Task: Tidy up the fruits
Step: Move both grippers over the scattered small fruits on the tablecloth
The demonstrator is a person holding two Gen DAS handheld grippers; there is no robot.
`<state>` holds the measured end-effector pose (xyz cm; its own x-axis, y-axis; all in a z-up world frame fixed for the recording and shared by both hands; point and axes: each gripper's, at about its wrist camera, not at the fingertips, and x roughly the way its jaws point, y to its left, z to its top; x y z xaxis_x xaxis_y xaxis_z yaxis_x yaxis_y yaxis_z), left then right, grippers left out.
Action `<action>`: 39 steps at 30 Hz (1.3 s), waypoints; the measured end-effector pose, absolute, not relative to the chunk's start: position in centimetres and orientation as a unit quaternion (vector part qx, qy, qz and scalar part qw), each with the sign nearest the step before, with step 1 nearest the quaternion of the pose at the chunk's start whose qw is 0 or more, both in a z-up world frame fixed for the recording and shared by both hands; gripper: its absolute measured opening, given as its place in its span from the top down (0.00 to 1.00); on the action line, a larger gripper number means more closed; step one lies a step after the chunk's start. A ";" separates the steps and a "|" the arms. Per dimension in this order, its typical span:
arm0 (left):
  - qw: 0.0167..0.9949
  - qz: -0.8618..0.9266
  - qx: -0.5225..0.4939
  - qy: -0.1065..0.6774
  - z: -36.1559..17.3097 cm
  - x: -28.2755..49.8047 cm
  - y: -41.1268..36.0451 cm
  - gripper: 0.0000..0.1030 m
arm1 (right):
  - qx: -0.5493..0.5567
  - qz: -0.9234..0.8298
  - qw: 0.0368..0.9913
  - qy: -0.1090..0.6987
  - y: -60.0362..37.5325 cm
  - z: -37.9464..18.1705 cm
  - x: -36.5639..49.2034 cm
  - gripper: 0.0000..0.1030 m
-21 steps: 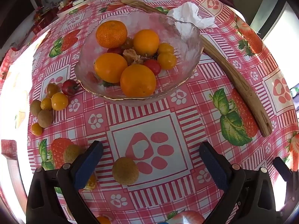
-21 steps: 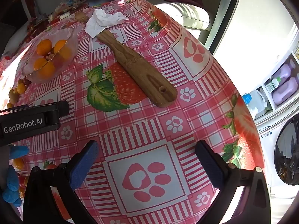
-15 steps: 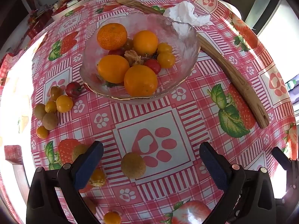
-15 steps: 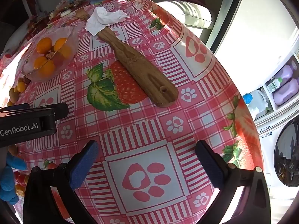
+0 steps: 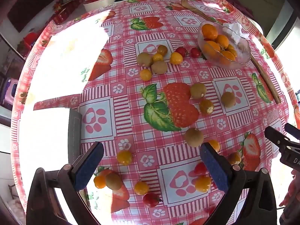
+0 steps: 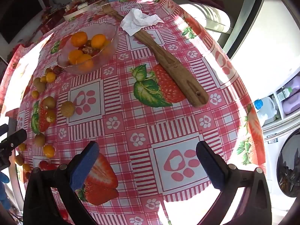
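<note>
A glass bowl [image 5: 241,61] with several oranges and small fruits stands far right in the left wrist view, and upper left in the right wrist view [image 6: 110,37]. Many small yellow, brown and red fruits lie loose on the table, such as a brown one [image 5: 194,137] and a yellow one [image 5: 124,157]. My left gripper [image 5: 151,166] is open and empty above loose fruits near the table's front. My right gripper [image 6: 148,163] is open and empty over bare tablecloth, away from the fruit.
A long wooden utensil [image 6: 168,65] lies diagonally right of the bowl, with a crumpled white tissue [image 6: 138,21] on its far end. The round table [image 6: 215,43] drops off at right. Strong glare [image 5: 61,56] covers the table's left side.
My left gripper has pulled back and swung left, away from the bowl, so many loose fruits now show. The right gripper has drawn back slightly. Both stay open.
</note>
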<state>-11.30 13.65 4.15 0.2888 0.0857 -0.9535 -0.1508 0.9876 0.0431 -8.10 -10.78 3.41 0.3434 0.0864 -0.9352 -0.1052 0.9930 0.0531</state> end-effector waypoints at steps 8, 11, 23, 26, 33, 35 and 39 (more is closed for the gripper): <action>0.783 0.101 -0.056 0.611 2.9 -13.2 17.1 0.00 | -0.002 0.106 0.789 0.605 -5.8 3.7 -7.4 0.00; 0.783 0.100 -0.053 0.612 2.7 -12.8 17.5 0.00 | -0.005 0.119 0.782 0.612 -4.6 3.3 -7.0 0.00; 0.776 0.106 -0.059 0.619 2.1 -11.3 18.5 0.00 | -0.004 0.119 0.768 0.630 -3.7 3.5 -7.3 0.00; 0.775 0.109 -0.061 0.619 1.8 -11.0 18.4 0.00 | -0.002 0.117 0.768 0.630 -3.4 3.4 -7.3 0.00; 0.775 0.112 -0.061 0.619 1.5 -10.9 18.3 0.00 | -0.005 0.118 0.766 0.632 -3.3 3.4 -7.2 0.00; 0.775 0.113 -0.059 0.619 1.5 -10.8 18.1 0.00 | -0.004 0.116 0.766 0.632 -3.4 3.4 -7.2 0.00; 0.774 0.114 -0.059 0.620 1.3 -10.9 17.9 0.00 | -0.003 0.114 0.766 0.633 -3.4 3.4 -7.2 0.00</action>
